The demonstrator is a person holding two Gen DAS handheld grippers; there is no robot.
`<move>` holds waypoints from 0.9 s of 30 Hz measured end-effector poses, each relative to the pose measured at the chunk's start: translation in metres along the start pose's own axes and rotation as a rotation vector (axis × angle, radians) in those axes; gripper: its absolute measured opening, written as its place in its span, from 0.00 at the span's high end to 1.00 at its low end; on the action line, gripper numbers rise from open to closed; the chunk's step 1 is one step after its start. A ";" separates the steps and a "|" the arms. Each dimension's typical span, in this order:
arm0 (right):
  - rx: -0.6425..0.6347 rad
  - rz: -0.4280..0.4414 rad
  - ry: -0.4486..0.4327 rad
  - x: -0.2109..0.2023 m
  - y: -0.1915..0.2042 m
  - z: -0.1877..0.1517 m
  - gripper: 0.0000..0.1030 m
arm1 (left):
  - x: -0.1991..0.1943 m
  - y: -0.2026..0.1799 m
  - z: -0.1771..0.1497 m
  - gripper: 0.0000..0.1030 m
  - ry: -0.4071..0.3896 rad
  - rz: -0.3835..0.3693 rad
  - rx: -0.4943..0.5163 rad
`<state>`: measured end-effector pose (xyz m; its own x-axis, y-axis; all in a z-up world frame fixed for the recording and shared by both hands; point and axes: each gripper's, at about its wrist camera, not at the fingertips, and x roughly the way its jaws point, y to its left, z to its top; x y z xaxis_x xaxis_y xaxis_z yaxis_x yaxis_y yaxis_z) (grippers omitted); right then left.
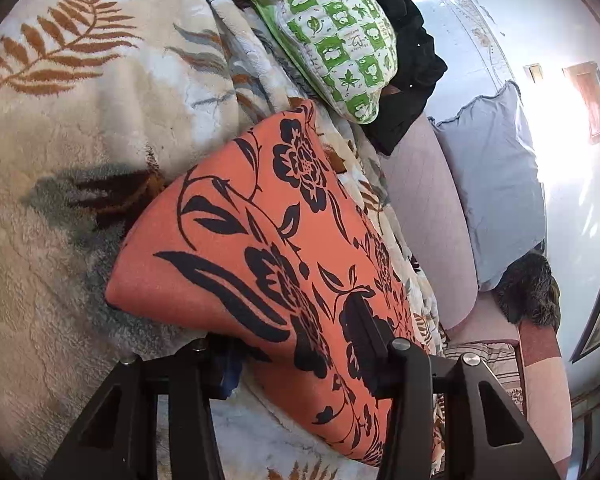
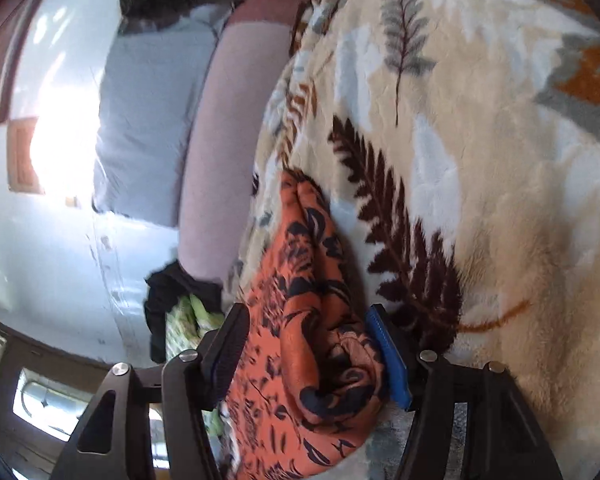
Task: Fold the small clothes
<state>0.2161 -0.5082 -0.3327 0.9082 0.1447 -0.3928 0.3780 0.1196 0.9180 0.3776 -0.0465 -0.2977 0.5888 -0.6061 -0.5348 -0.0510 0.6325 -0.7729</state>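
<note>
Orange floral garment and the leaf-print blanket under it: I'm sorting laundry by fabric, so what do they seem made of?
Orange floral garment: thin, smooth, matte woven or knit cloth, probably; it drapes and bunches in soft folds. Leaf-print blanket: plush fleece, probably synthetic; fuzzy nap with a slight sheen.

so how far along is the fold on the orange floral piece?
Done: nothing looks finished. In hand: both grippers, left gripper and right gripper, have the orange floral garment between their fingers above the fern-print blanket. Left: folding it; the green-checked cloth lies untouched.
</note>
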 end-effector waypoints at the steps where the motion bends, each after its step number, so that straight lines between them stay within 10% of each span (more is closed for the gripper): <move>1: 0.011 -0.001 0.027 0.006 -0.001 -0.005 0.38 | 0.002 0.002 0.000 0.44 0.007 -0.008 -0.021; 6: -0.139 -0.101 0.032 0.018 0.023 -0.021 0.29 | 0.005 0.000 -0.002 0.38 0.010 -0.021 -0.025; 8: -0.218 -0.152 0.029 0.022 0.027 -0.028 0.32 | 0.006 -0.001 -0.003 0.51 -0.001 0.004 -0.009; 10: -0.245 -0.194 0.033 0.026 0.027 -0.028 0.79 | 0.005 0.000 -0.003 0.78 -0.014 0.059 0.001; 11: -0.235 -0.205 0.031 0.026 0.024 -0.028 0.83 | 0.004 0.001 -0.002 0.81 -0.018 0.059 -0.004; 20: -0.487 -0.209 -0.106 -0.016 0.078 -0.045 0.87 | -0.050 -0.030 -0.016 0.88 -0.089 -0.030 0.099; 27: -0.481 -0.287 -0.044 -0.068 0.061 -0.071 0.87 | -0.101 0.006 -0.043 0.90 -0.059 0.061 0.060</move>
<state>0.1648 -0.4409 -0.2538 0.7914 0.0006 -0.6113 0.4960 0.5839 0.6427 0.2833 -0.0022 -0.2631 0.6330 -0.5370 -0.5576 -0.0409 0.6960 -0.7168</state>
